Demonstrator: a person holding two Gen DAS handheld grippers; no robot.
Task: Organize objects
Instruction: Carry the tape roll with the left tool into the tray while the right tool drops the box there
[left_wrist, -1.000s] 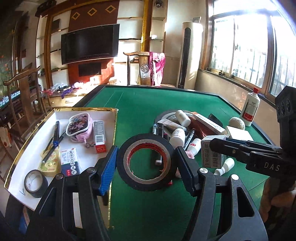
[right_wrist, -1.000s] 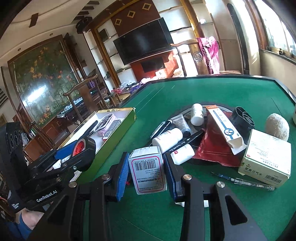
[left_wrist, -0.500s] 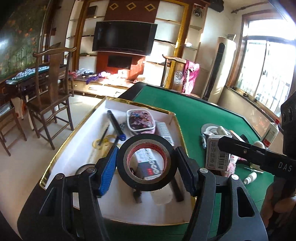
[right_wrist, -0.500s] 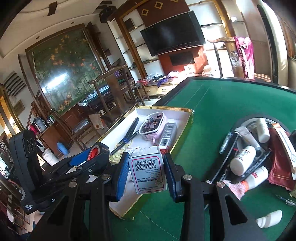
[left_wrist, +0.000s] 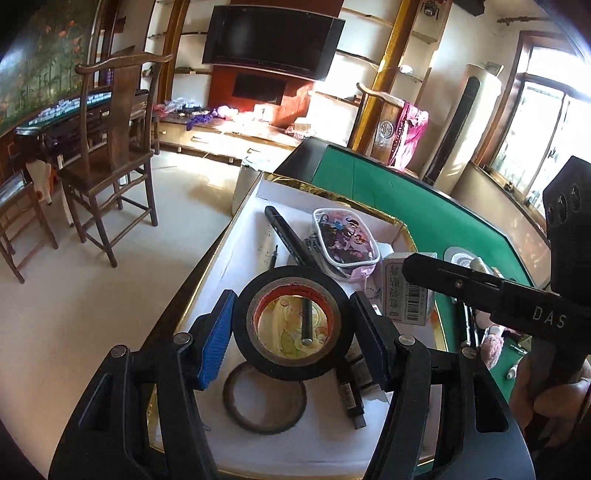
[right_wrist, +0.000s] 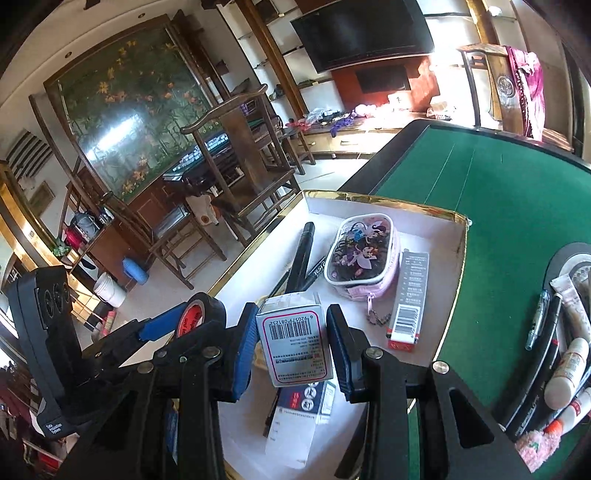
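Note:
My left gripper (left_wrist: 291, 328) is shut on a black tape roll (left_wrist: 243, 332) with a red inner ring, held above the white tray (left_wrist: 280, 192) with a gold rim. Under it in the tray lie another tape ring (left_wrist: 236, 406) and a black marker (left_wrist: 284, 230). My right gripper (right_wrist: 291, 343) is shut on a small white box (right_wrist: 293, 345) with a barcode, held over the same tray (right_wrist: 421, 230). In the right wrist view the left gripper (right_wrist: 184, 317) with its tape shows at the left. In the left wrist view the right gripper's arm (left_wrist: 480, 291) crosses at the right, with the box (left_wrist: 406, 291) behind it.
The tray also holds a pink cartoon pouch (right_wrist: 364, 254), a long red-ended box (right_wrist: 408, 299) and flat packets (right_wrist: 303, 410). On the green felt table (right_wrist: 491, 206) to the right lie a pen (right_wrist: 537, 319) and small bottles (right_wrist: 567, 369). Wooden chairs (left_wrist: 118, 147) stand beyond the table edge.
Both grippers have swung left from the pile on the green felt to above the white tray, each still holding its load: tape in the left, box in the right.

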